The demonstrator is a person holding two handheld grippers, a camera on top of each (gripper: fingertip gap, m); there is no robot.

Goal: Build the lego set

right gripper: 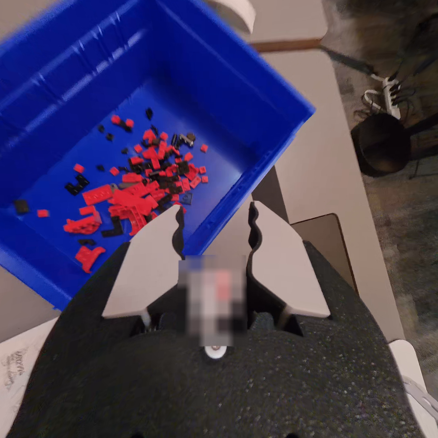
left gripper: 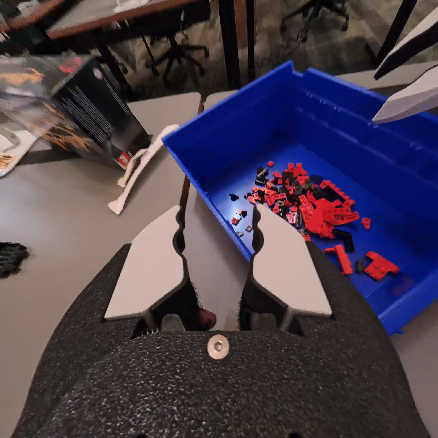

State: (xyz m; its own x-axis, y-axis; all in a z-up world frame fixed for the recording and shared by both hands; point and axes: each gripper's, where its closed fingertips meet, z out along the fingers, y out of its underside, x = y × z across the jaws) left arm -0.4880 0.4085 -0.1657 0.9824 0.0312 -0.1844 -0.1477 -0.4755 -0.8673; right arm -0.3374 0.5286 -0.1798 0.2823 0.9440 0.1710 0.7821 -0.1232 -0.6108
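Observation:
A blue plastic bin (left gripper: 237, 132) stands on the grey table (left gripper: 71, 213). It holds a heap of small red and black building bricks (left gripper: 308, 208). My left gripper (left gripper: 218, 208) is open. The bin's left wall runs between its fingers, and neither pad presses on it. My right gripper (right gripper: 215, 206) is open too. The bin's (right gripper: 213, 71) right wall runs between its fingers with gaps on both sides. The bricks (right gripper: 147, 184) lie just left of its left finger. The right gripper's fingers (left gripper: 407, 99) also show in the left wrist view, above the bin's far right.
A dark printed box (left gripper: 78, 106) and a torn white strip (left gripper: 139, 168) lie left of the bin. A black object (left gripper: 11, 258) sits at the left edge. A sheet of paper (right gripper: 14, 369) lies near me. On the floor are a power strip (right gripper: 388, 94) and a round black base (right gripper: 379, 144).

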